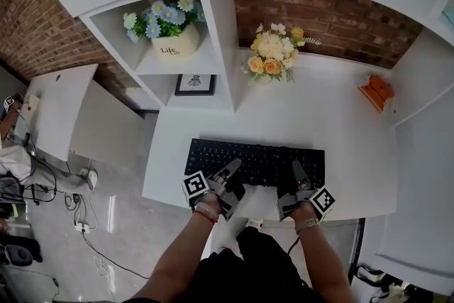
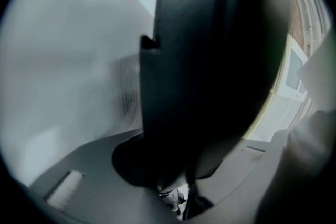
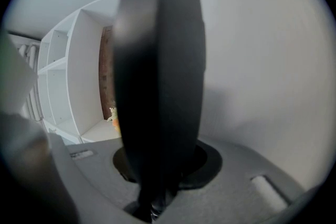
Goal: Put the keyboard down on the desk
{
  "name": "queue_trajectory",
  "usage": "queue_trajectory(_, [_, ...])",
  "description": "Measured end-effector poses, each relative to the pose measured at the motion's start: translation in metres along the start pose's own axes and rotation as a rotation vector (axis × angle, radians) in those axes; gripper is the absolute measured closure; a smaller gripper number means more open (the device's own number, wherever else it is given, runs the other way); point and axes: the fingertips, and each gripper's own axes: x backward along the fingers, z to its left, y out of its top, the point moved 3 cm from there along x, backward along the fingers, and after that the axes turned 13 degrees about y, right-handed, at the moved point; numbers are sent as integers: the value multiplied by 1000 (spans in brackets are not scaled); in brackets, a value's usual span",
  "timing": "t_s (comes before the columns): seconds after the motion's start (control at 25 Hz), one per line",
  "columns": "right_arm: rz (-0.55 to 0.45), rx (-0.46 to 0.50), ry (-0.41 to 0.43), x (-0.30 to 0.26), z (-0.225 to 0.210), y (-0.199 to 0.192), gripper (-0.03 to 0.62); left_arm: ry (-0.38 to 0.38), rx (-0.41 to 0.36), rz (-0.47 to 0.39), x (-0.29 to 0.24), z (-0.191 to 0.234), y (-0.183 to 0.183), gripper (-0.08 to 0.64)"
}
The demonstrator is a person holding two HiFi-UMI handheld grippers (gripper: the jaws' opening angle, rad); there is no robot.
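The keyboard (image 1: pixel 259 160) lay lengthwise along the bench's (image 1: pixel 333 124) front edge; whether it rested flat could not be told. The left gripper (image 1: pixel 228 172) clamped its near edge towards the left end and the right gripper (image 1: pixel 298 175) towards the right end, each pair of jaws narrow with the dark slab filling the gap. A bouquet (image 1: pixel 273 53) stood at the back edge, and an orange thing (image 1: pixel 377 90) lay near the right edge.

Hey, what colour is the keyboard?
The keyboard is black; the head view shows it best.
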Motion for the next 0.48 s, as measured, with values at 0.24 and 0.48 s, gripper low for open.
queue_trajectory(0.24, [-35, -33, -55, -7, -3, 8, 523, 39, 5, 20, -16, 1, 7, 477])
queue_trajectory(0.48, [-78, -47, -86, -12, -10, 18, 523, 13, 11, 44, -30, -14, 8, 399])
